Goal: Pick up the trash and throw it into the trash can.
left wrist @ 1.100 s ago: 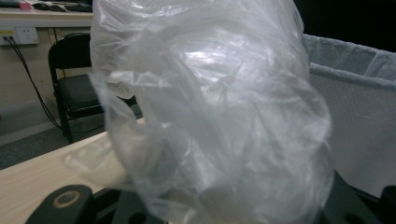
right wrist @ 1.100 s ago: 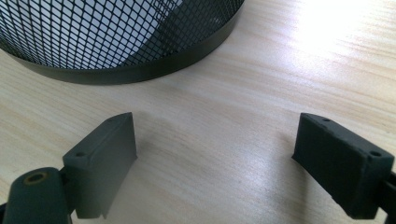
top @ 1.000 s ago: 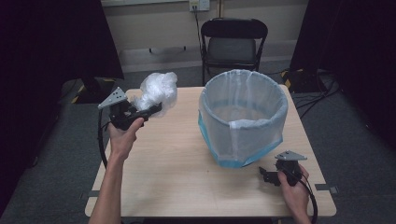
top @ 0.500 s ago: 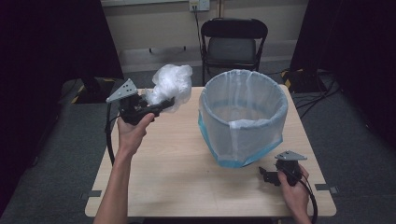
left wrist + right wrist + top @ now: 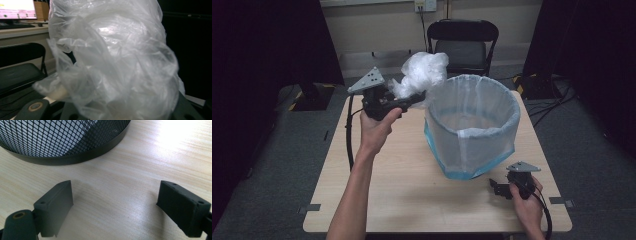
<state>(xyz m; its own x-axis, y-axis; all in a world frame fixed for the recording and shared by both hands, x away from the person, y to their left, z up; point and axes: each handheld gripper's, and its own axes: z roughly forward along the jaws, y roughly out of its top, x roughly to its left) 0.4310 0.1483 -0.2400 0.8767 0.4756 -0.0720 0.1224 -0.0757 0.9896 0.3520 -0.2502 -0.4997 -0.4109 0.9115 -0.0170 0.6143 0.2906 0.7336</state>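
A crumpled clear plastic bag [image 5: 421,72] is held in the air just left of the bin's rim, with my left gripper [image 5: 416,100] shut on it. In the left gripper view the plastic bag [image 5: 112,60] hides the jaws. A round mesh waste bin [image 5: 472,125] lined with a white bag stands on the right half of the wooden table [image 5: 402,190]. My right gripper [image 5: 496,189] rests low on the table at the bin's near right side, open with nothing in it. Its jaws stand wide apart over bare wood, with the bin's black mesh base [image 5: 62,142] just ahead.
A black folding chair [image 5: 464,47] stands behind the table's far edge. Cables trail from both grippers. Dark curtains hang on both sides. The table's near left part is bare wood.
My left gripper has carried the plastic bag up and to the right, from the table's far left to just beside the bin's rim. The right gripper has stayed still.
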